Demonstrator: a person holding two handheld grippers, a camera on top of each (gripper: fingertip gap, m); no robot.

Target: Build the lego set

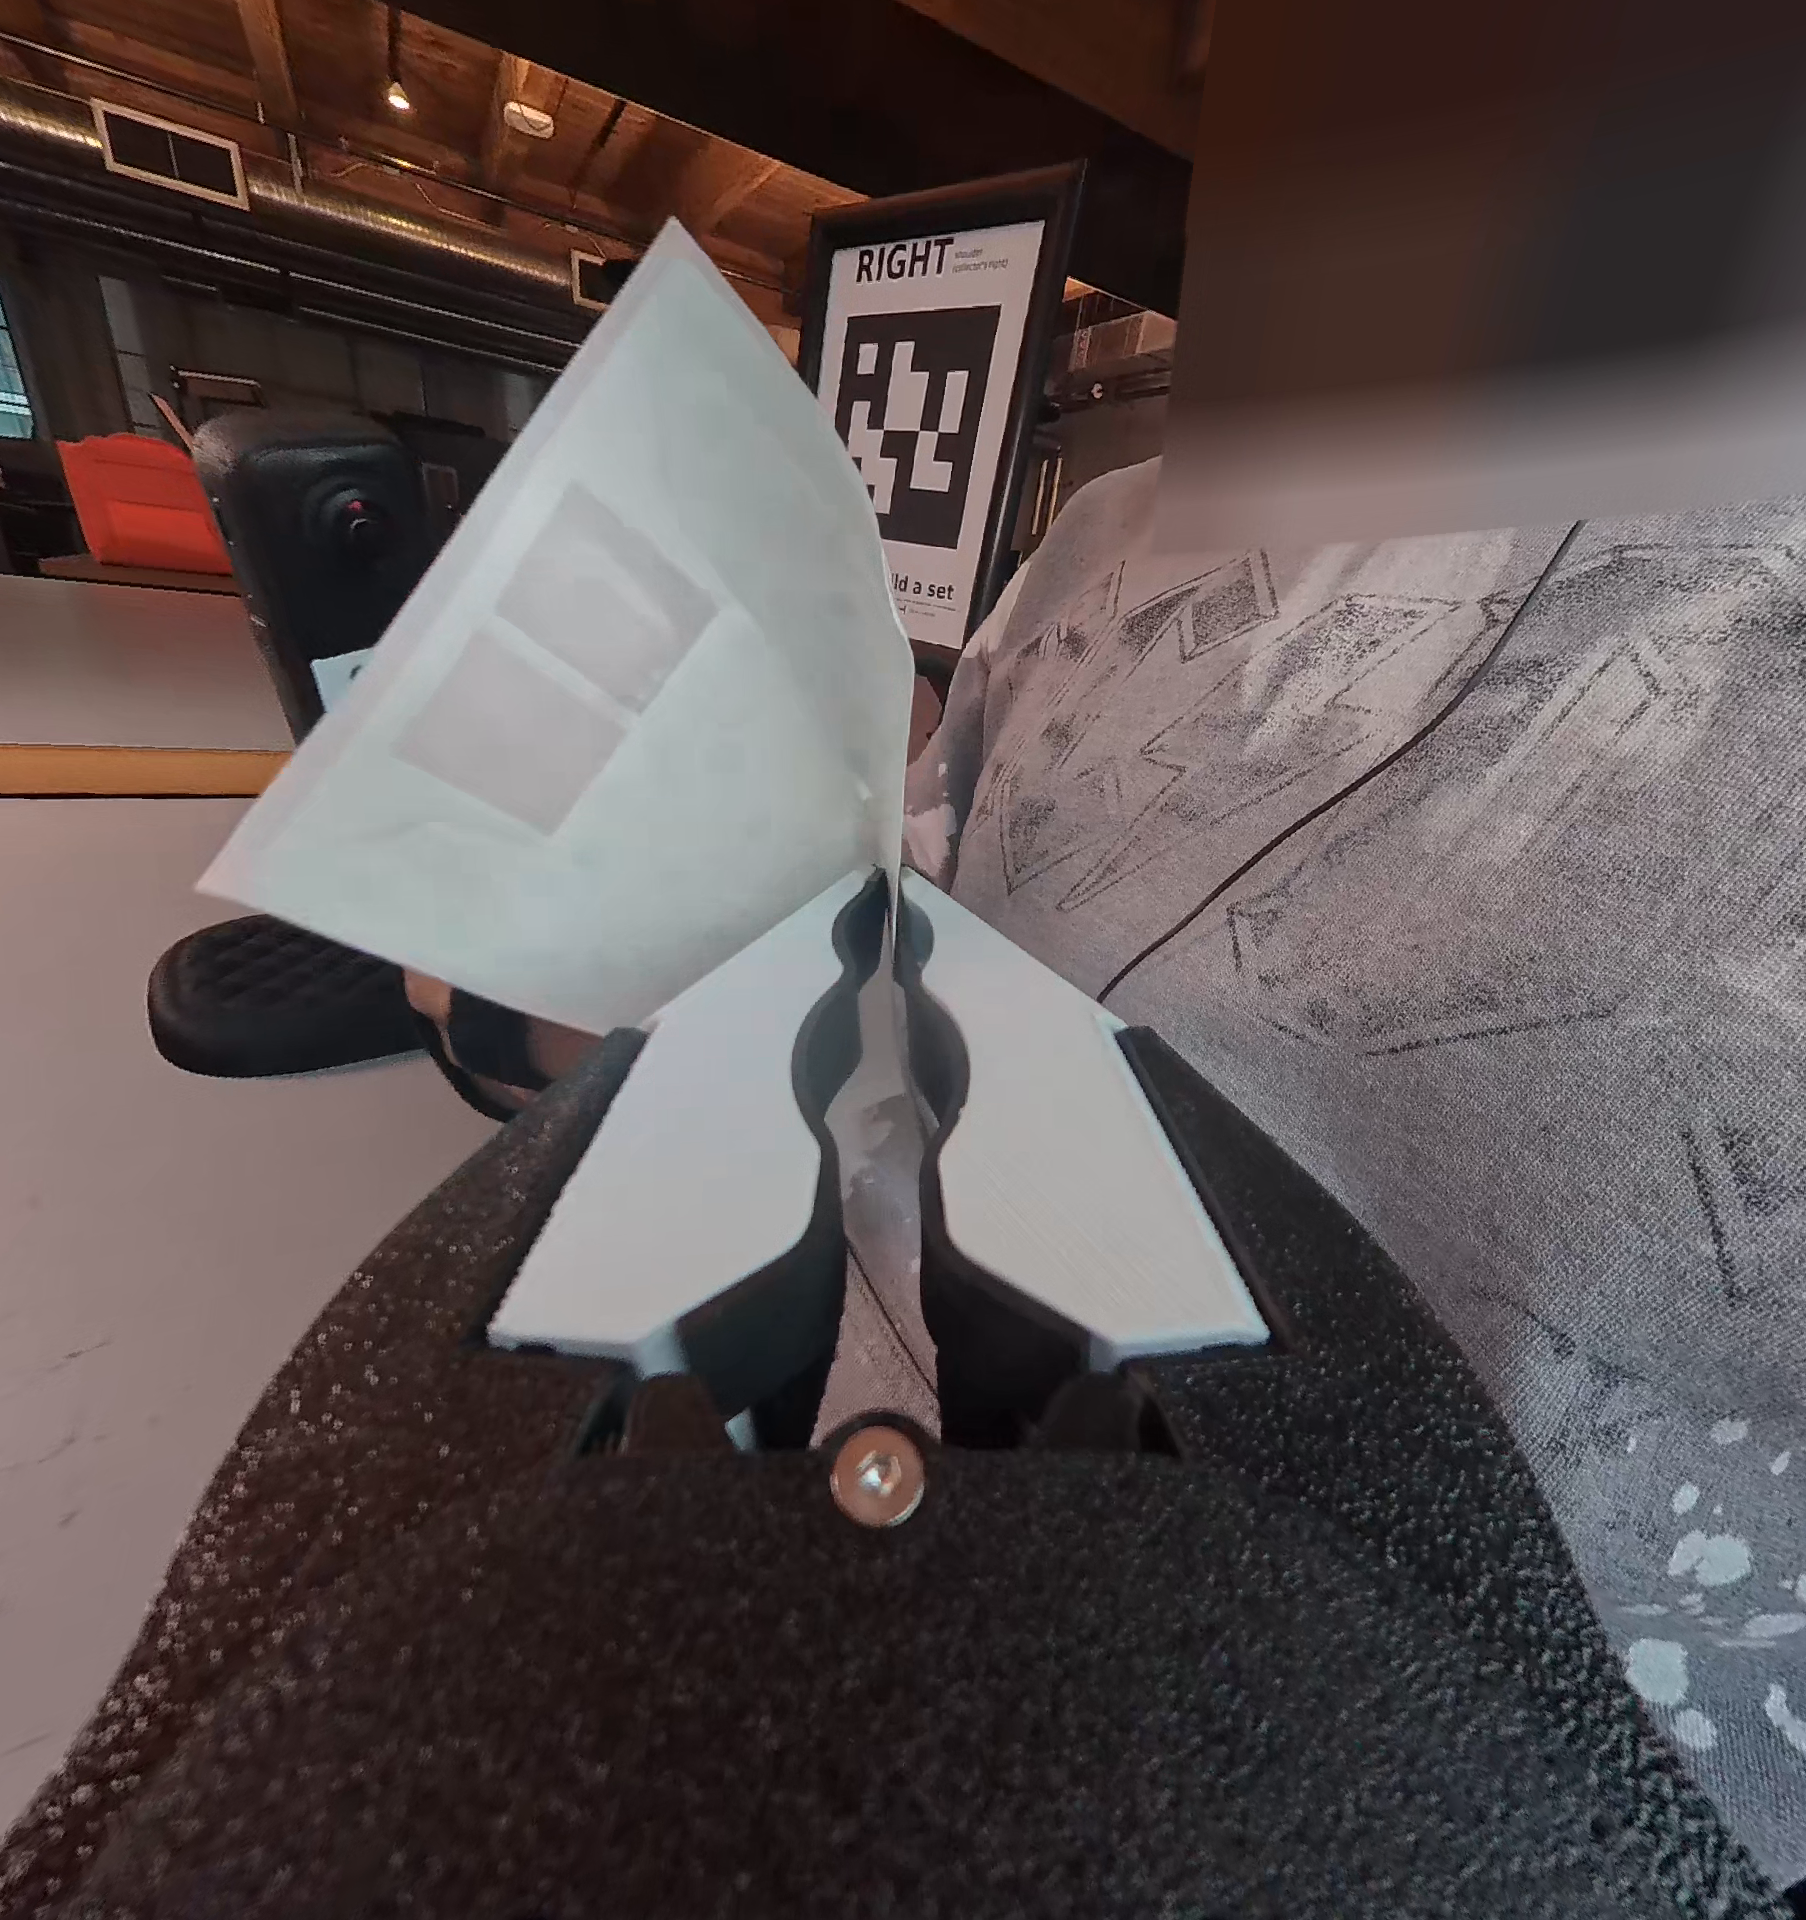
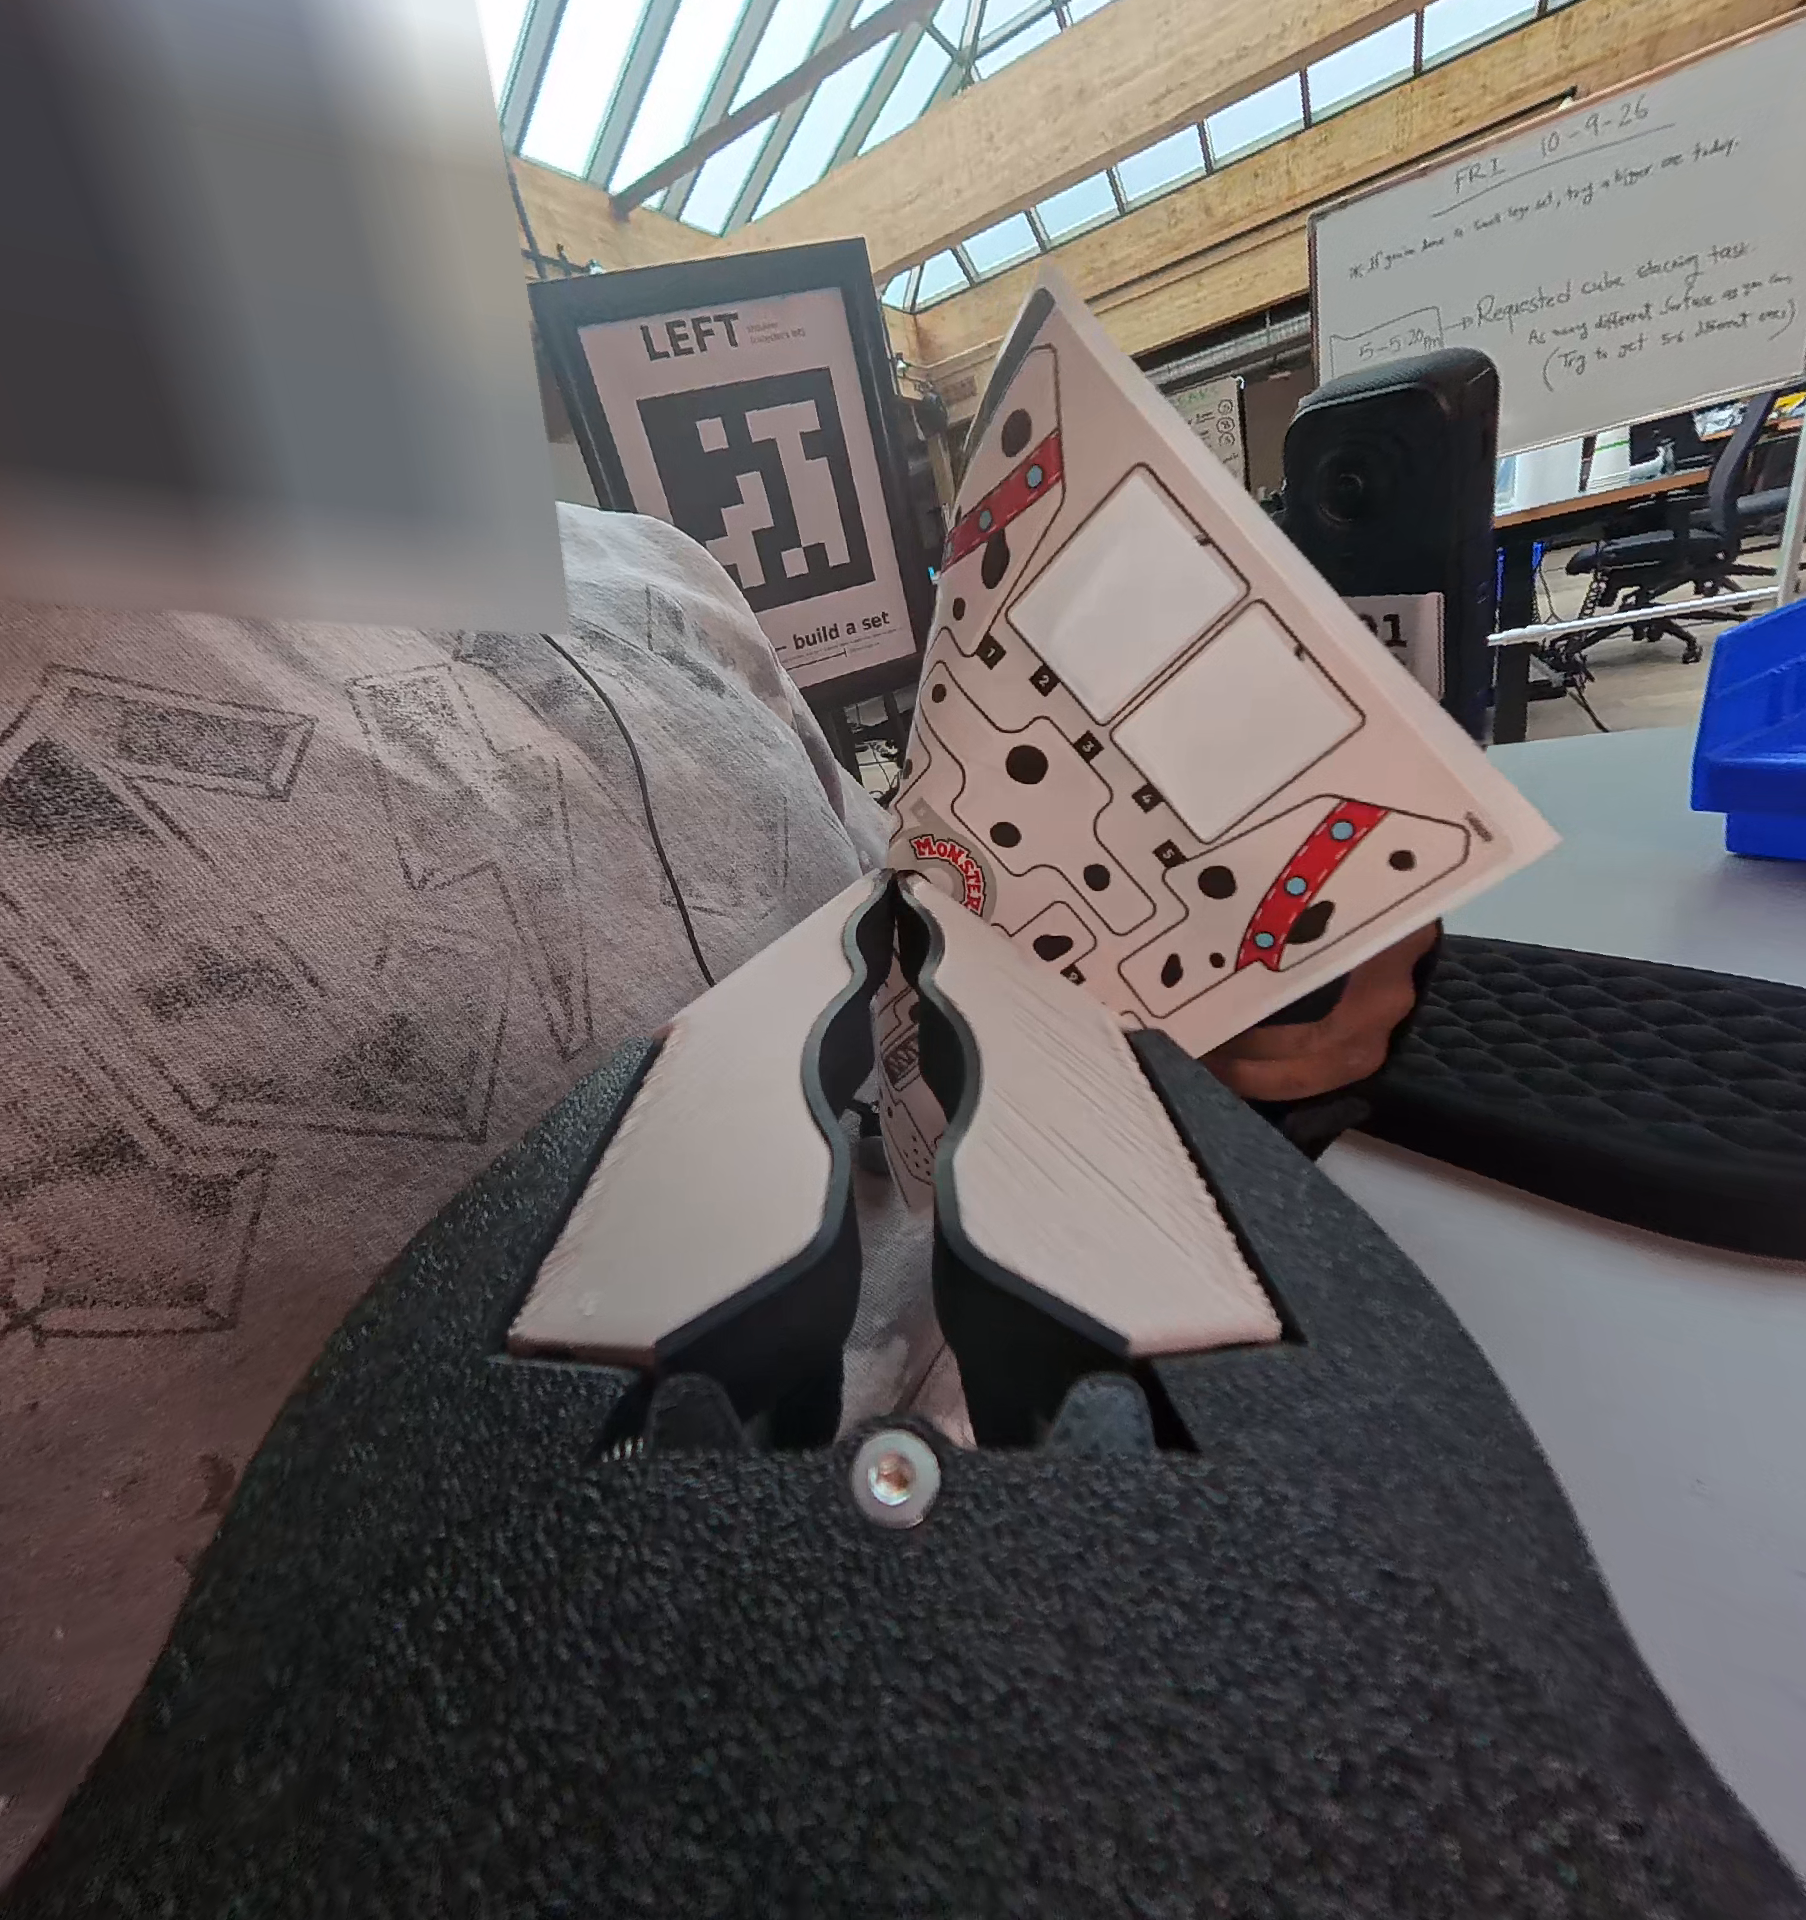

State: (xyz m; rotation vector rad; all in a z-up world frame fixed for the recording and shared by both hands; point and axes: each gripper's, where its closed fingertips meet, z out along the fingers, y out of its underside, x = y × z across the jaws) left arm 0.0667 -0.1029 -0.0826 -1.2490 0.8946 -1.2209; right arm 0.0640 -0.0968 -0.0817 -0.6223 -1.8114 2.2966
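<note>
Left gripper and right gripper, frame centre, both clamp one corner of the sticker sheet, tips together on it. Sheet rises toward upper centre; behind it, grey shirt, framed marker sign.

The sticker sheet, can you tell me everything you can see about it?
The sticker sheet is thin, bendy paper held up in the air, tilted. Its printed side has white shapes with black spots, red dotted bands and two blank rectangles; its back is plain pale. Both claws are shut on its lower corner: the left claw and the right claw. It hangs above the grey table, not touching it.
</note>
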